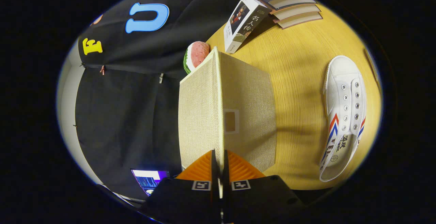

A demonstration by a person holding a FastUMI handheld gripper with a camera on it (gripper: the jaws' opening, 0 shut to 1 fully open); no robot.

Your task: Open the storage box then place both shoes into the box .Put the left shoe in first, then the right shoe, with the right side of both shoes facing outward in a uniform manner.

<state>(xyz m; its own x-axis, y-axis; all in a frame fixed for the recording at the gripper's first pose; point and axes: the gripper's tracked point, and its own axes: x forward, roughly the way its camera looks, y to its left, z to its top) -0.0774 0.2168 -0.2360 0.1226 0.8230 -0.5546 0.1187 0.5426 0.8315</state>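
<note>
The view is rolled sideways, with the wooden table [299, 67] standing on the right. A beige fabric storage box [250, 111] rests on it just ahead of my fingers. It has a small label window on one face. My gripper [219, 156] is shut on the thin edge of the box lid [199, 115], which runs straight away from the fingers. The box's inside is hidden. One white canvas shoe [344, 115] with red and blue stripes lies on the table beyond the box's far side, apart from it.
A watermelon-slice toy [197, 55] sits behind the box. An upright book [243, 23] leans near a stack of books [293, 7] at the table's back. A lit laptop screen [150, 179] shows beside the fingers.
</note>
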